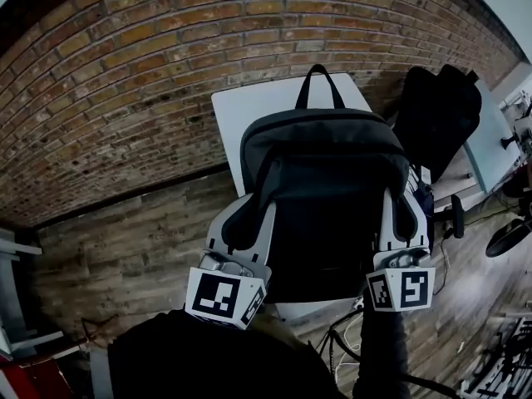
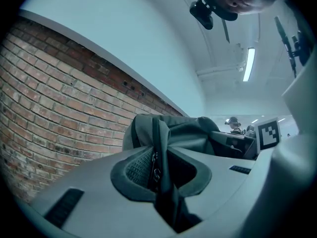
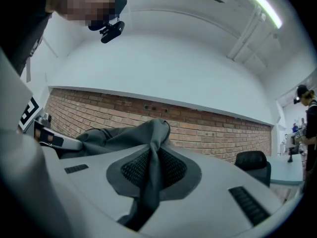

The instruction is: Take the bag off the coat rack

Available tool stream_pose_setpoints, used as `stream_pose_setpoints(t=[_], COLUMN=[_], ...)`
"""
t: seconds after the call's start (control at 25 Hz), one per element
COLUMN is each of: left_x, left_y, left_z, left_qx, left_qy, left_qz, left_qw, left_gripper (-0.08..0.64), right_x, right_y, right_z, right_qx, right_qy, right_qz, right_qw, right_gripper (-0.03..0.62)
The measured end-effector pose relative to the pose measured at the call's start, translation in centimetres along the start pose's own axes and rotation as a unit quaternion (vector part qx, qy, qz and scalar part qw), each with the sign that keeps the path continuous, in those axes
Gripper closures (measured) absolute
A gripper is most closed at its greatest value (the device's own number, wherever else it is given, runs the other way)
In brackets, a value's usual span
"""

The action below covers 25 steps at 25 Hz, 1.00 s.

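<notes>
The left gripper [image 1: 237,227] and the right gripper [image 1: 401,223] each hold a side of the black bag [image 1: 328,181] tight between their fingers [image 2: 99,192].

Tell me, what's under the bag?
A white table lies below the bag, with wooden floor around it. The bag covers most of the tabletop, so anything lying there cannot be seen.

black bag [image 1: 328,198], red-brown brick wall [image 1: 125,73], white table [image 1: 249,106].
</notes>
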State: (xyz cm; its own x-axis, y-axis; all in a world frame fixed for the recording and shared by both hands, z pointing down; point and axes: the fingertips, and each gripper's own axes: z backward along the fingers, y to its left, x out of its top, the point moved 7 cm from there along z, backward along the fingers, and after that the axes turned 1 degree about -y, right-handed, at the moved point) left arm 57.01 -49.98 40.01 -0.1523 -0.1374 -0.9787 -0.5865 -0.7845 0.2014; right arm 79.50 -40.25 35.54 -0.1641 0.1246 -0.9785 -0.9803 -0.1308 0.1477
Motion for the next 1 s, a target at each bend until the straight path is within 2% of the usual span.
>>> stream_pose_setpoints(t=[0.4,1.0], left_x=[-1.7,-3.5], left_y=[1.4,4.5], left_z=[-3.2,-6.6], left_qx=[-0.010,-0.013], left_qy=[0.018,0.060], left_qz=[0.012,0.014], left_qw=[0.9997,0.9980], left_gripper=[0.482,0.482], right_x=[-3.9,-8.1], right_y=[-1.7,-2.2], right_z=[-3.0,-7.9], right_qx=[-0.006,-0.004], right_qy=[0.026,0.068], right_qz=[-0.024,-0.028], right_qw=[0.999,0.997], right_gripper=[0.558,0.557])
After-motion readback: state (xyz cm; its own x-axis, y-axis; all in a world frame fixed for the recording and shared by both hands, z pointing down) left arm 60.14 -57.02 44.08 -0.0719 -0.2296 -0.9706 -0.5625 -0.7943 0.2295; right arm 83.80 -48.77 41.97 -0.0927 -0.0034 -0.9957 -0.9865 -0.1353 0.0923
